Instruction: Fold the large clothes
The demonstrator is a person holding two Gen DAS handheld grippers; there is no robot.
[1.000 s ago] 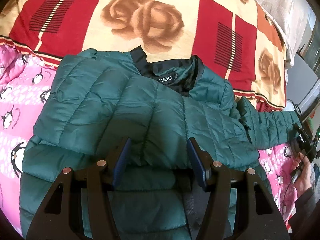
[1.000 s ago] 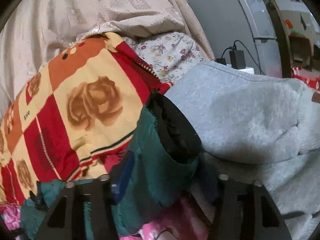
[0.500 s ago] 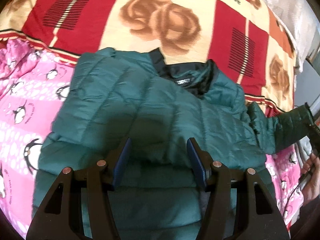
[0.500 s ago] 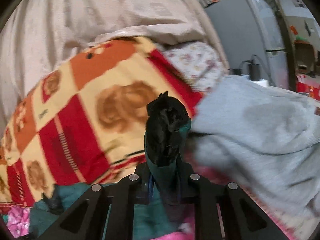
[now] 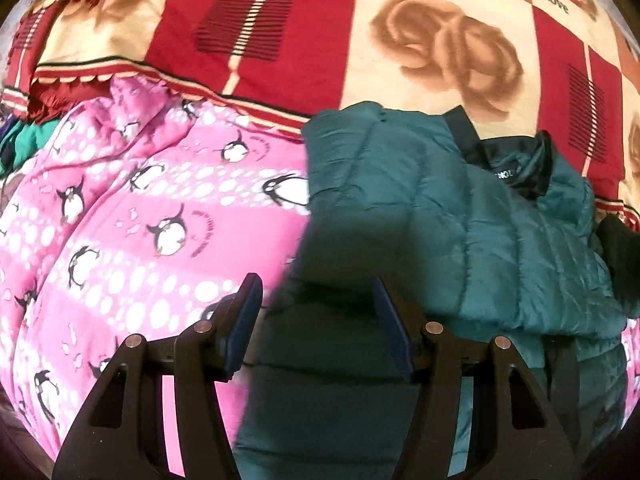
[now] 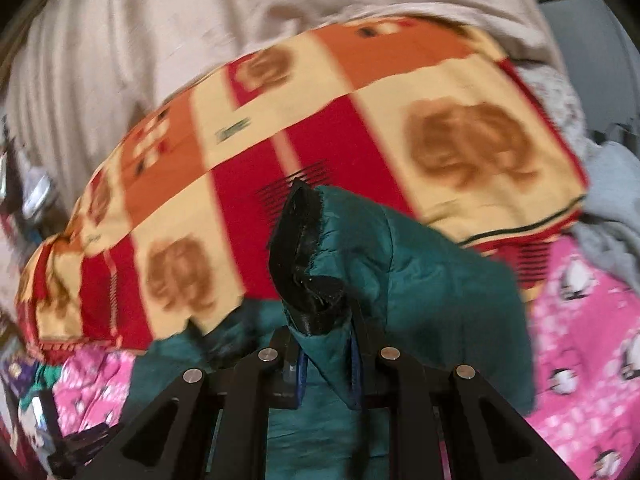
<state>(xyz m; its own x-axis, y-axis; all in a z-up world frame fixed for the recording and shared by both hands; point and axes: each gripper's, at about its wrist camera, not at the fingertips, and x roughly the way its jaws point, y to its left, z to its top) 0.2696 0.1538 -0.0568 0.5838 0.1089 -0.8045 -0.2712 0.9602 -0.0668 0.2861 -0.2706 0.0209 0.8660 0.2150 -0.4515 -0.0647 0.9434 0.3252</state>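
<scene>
Swung leftward, left gripper [image 5: 316, 300] gapes; right gripper [image 6: 326, 364] pinches jacket sleeve [image 6: 400, 280].

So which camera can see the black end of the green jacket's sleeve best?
The right wrist view. The black cuff stands up right in front of the camera, with the sleeve pinched in the right gripper. The left wrist view shows mostly the jacket body and collar; a dark shape at its right edge may be the cuff.

Bare pink penguin sheet [image 5: 120, 240] beside jacket [image 5: 460, 240]
</scene>
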